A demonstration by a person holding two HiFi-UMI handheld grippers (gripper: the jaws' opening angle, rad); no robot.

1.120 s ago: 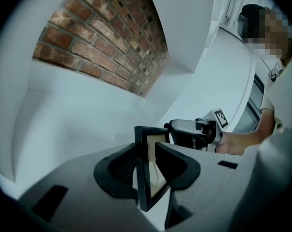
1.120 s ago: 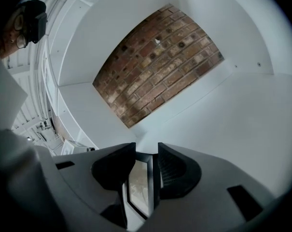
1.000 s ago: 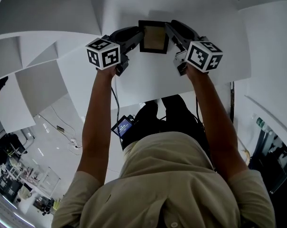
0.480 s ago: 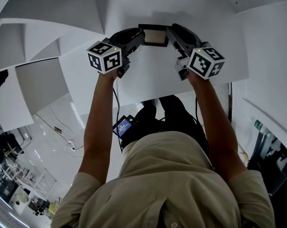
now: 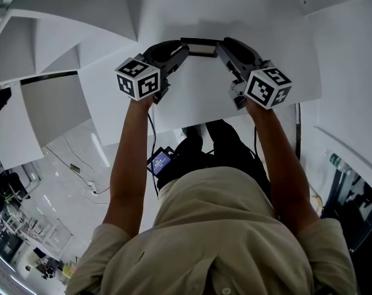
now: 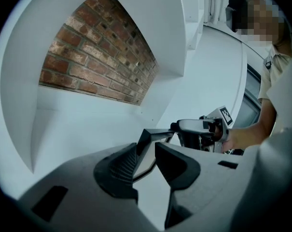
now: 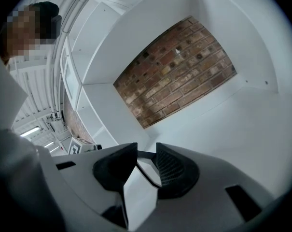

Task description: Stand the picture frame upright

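The black picture frame stands almost edge-on to the head view on the white shelf board, its top rail showing as a thin dark bar. My left gripper holds its left side and my right gripper its right side. In the left gripper view the frame's corner sits between the jaws of the left gripper. In the right gripper view the frame's black edge runs between the closing jaws of the right gripper.
A brick back wall closes the shelf bay behind the frame. White partitions rise to the left and a white wall to the right. The shelf's front edge lies near the person's arms.
The frame has tipped up from leaning, with its tan face showing, to nearly upright and edge-on. Both grippers rose and moved slightly forward with it.
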